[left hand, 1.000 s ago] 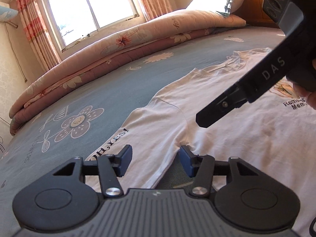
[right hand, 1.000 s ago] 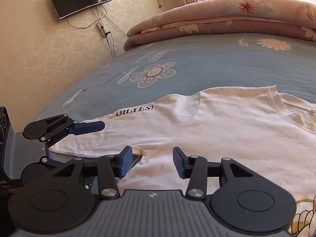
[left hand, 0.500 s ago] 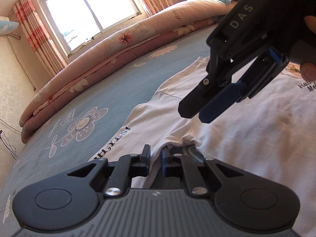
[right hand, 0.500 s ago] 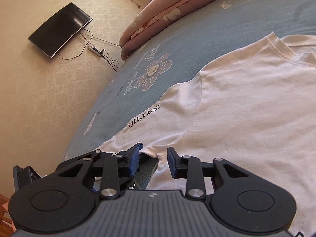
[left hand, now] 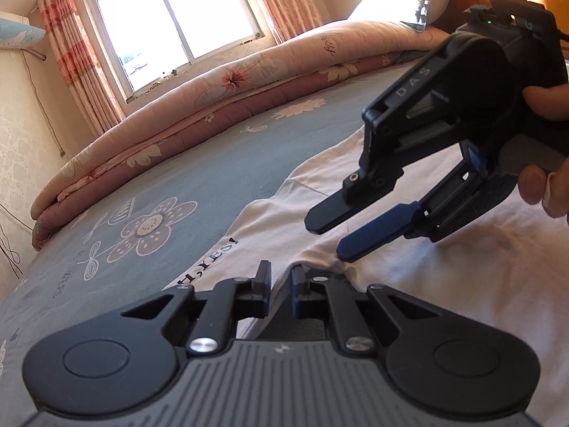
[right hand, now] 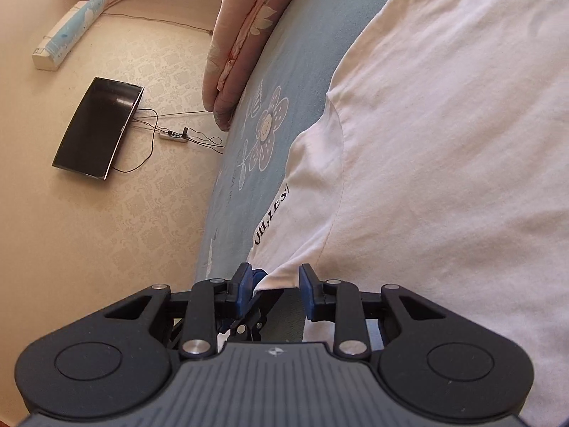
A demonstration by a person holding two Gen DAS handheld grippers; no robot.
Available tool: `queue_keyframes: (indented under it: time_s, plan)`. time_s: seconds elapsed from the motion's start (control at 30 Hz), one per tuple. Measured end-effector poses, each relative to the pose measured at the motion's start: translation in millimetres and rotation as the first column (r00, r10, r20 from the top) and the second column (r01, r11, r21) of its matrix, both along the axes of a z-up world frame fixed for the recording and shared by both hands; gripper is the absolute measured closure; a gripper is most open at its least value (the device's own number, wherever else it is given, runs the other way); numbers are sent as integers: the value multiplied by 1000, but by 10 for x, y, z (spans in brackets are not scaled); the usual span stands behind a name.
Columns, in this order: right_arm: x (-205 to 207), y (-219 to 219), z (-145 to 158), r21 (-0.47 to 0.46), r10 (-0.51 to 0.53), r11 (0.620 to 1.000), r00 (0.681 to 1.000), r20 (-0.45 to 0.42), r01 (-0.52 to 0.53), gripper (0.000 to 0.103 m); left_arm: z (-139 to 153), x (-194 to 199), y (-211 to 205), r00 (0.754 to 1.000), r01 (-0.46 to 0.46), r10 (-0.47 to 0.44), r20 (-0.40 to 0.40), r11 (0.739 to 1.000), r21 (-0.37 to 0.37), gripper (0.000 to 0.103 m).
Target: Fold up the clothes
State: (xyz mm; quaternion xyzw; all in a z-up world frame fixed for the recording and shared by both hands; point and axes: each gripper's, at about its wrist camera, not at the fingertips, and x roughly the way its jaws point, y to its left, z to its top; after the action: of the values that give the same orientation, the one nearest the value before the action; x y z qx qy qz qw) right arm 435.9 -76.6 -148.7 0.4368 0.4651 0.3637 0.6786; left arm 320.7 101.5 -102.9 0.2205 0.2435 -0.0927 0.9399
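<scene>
1. The left gripper (left hand: 279, 286) has its fingers pinched nearly together on the white T-shirt (left hand: 444, 270), right at the armpit fold at 6 o'clock.
2. The right gripper (left hand: 341, 236) is half spread with nothing between its fingers yet; better to bite the sleeve hem (right hand: 275, 283) fully before lifting.
3. The shirt lies flat on the blue bedsheet (left hand: 199, 163). There's plenty of free sheet toward 10 o'clock, with the rolled quilt (left hand: 227, 92) far off.

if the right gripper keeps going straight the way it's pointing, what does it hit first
Most likely the white T-shirt, around the sleeve seam just ahead of the right gripper. Its fingers point low across the bed, and cloth already lies between them. Exact depth is hard to judge.
</scene>
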Motion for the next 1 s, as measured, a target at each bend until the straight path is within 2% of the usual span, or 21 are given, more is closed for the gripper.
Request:
queue_keyframes:
  time_s: [0.03, 0.07, 0.13, 0.3, 0.4, 0.53, 0.6, 0.63, 0.77, 0.9, 1.0]
  plan:
    - [5, 61, -21, -14, 8, 1000, 1000, -4, -8, 69, -9, 9, 0, 1000, -1, 1, -9, 1000, -1, 94]
    - [10, 121, -42, -27, 17, 999, 1000, -7, -17, 76, -26, 20, -2, 1000, -7, 8, -15, 1000, 6, 94]
    - [-2, 201, -48, -52, 22, 998, 1000, 2, -22, 80, -51, 21, -4, 1000, -10, 10, -18, 1000, 20, 94]
    - [-76, 118, 124, -80, 5, 997, 998, 62, 0, 77, 2, -29, 36, 1000, -1, 1, -2, 1000, -4, 94]
    - [-110, 65, 182, -162, -22, 986, 995, 99, 38, 77, 24, -47, 53, 1000, 10, -10, -5, 1000, -15, 93]
    - [-86, 116, 107, -202, -5, 979, 997, 76, 20, 80, 104, -116, 164, 994, 91, -96, -47, 991, -98, 88]
    - [-118, 131, 217, -249, 11, 968, 994, 107, 16, 78, 145, -156, 238, 991, 113, -120, -52, 986, -123, 88]
    - [-160, 100, 290, -278, 10, 960, 989, 150, 33, 78, 163, -172, 273, 991, 119, -127, -53, 984, -132, 88]
    - [-197, 0, 526, -330, -30, 935, 957, 288, 128, 77, 229, -192, 410, 998, 60, -65, -28, 987, -152, 88]
    - [-102, 137, 614, -322, -6, 939, 944, 331, 119, 77, 288, -180, 536, 1000, -4, 1, -17, 982, -188, 88]
    - [-81, 382, 585, -362, 55, 929, 942, 332, 74, 77, 288, -160, 612, 999, -51, 47, -24, 981, -189, 87]
